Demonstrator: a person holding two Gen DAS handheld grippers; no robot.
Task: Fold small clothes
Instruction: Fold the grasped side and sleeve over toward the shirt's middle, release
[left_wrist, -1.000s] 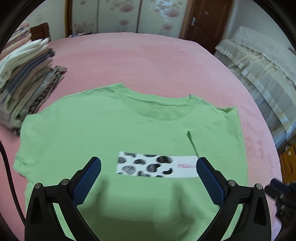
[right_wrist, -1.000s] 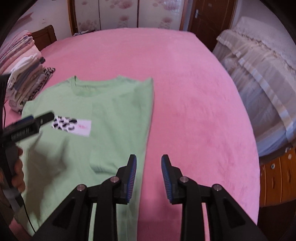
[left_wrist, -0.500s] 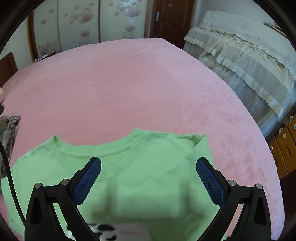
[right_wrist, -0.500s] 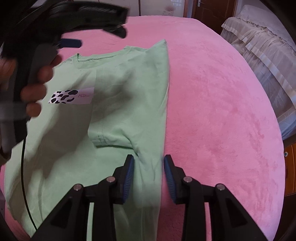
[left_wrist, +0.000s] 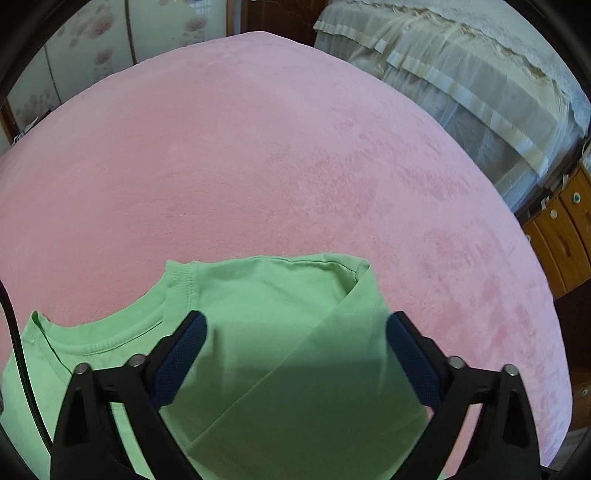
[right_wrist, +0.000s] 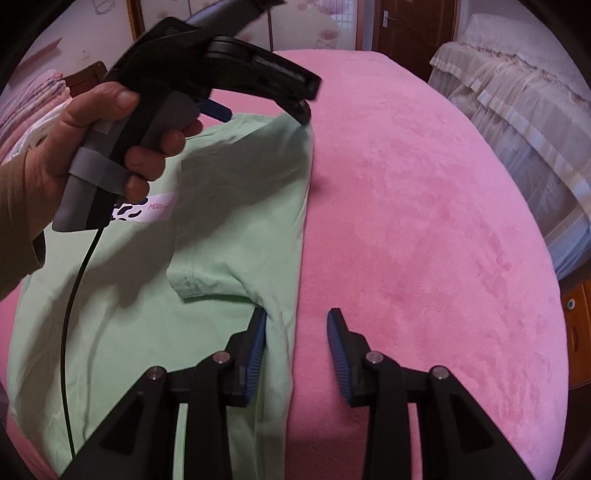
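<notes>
On the pink blanket (right_wrist: 424, 221), the green T-shirt (right_wrist: 229, 206) and its "MOOO" label (right_wrist: 147, 212) are partly blocked by the wide-open, empty left gripper (left_wrist: 295, 332), while the folded edge is straddled by the half-open right gripper (right_wrist: 297, 332).

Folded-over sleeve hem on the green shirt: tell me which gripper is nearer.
Right. The right gripper sits just below the sleeve hem; the left gripper is up at the shoulder corner.

T-shirt (right_wrist: 229, 221) lay flat on the bed (right_wrist: 424, 221), right sleeve (right_wrist: 207, 277) folded inward over the chest. Left tongs (left_wrist: 295, 343) above its collar end, right tongs (right_wrist: 296, 332) straddling its folded edge.
</notes>
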